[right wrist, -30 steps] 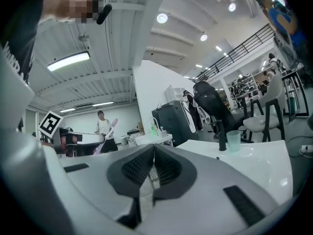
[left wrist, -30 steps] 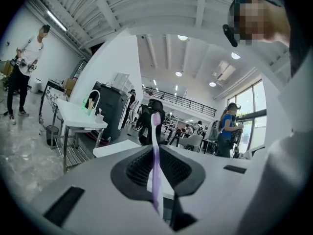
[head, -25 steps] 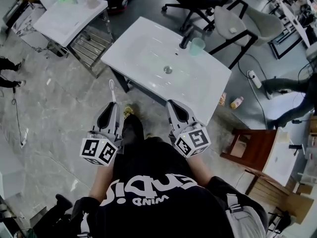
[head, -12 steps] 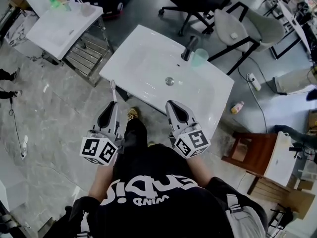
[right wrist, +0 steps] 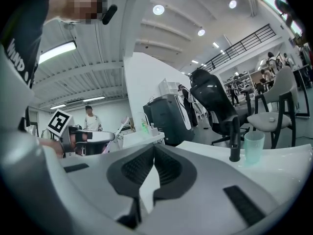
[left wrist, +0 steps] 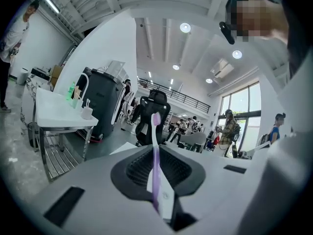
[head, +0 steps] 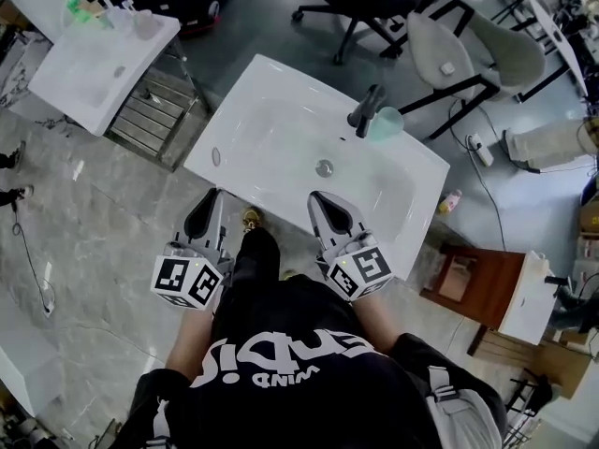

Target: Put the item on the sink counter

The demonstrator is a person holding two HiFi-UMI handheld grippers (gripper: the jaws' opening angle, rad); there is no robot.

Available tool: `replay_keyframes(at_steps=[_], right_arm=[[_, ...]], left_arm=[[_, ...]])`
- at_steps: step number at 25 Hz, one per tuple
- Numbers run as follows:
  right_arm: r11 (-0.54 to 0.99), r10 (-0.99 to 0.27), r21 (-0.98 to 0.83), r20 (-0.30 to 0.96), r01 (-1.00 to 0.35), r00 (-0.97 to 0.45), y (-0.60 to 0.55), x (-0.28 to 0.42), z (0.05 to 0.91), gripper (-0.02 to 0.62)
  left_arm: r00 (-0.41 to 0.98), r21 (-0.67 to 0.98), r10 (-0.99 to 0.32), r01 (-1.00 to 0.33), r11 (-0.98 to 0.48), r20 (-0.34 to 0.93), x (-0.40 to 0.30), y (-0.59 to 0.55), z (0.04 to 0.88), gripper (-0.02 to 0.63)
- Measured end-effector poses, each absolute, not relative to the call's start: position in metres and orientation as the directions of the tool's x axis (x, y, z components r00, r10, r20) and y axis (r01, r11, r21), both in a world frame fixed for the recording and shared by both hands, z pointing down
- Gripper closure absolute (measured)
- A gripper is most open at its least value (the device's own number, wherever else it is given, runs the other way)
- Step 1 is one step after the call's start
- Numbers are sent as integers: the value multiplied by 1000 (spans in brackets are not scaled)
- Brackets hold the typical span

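Observation:
A white sink counter [head: 267,87] with a black faucet [head: 366,110] and a pale green cup [head: 385,123] stands just ahead of me. My left gripper [head: 207,201] is shut on a white and purple toothbrush [left wrist: 155,131]. The toothbrush stands straight out beyond the jaws, and its head [head: 215,156] reaches the counter's near left edge. My right gripper [head: 323,200] hovers at the counter's near edge with its jaws shut and nothing in them. In the right gripper view [right wrist: 152,150] the faucet [right wrist: 235,140] and cup [right wrist: 254,148] stand on the counter [right wrist: 283,165] to the right.
A second white sink stand [head: 89,59] with a green bottle and a metal rack [head: 154,110] is at the upper left. Office chairs [head: 473,45] stand behind the counter. A wooden chair [head: 482,283] and a small bottle [head: 449,199] on the floor are at the right.
The sink counter has come closer to both grippers, and the toothbrush head now reaches its near left edge. Both grippers stay as they were, the left still on the toothbrush.

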State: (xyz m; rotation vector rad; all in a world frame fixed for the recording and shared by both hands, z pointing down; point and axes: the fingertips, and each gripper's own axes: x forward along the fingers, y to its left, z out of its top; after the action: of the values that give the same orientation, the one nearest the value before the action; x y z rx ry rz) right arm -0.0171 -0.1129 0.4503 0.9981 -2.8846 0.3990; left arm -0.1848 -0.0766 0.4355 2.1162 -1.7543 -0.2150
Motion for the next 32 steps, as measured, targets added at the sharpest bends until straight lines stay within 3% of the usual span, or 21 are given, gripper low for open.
replay_keyframes(at_steps=[17, 32], right_arm=[[655, -720, -182, 145, -734, -679, -198, -51, 420, 577], [642, -740, -174, 118, -747, -663, -220, -38, 415, 577]], left_arm=[[415, 369, -900, -863, -344, 131, -217, -196, 417, 552], [447, 355, -883, -856, -376, 144, -200, -226, 415, 552]])
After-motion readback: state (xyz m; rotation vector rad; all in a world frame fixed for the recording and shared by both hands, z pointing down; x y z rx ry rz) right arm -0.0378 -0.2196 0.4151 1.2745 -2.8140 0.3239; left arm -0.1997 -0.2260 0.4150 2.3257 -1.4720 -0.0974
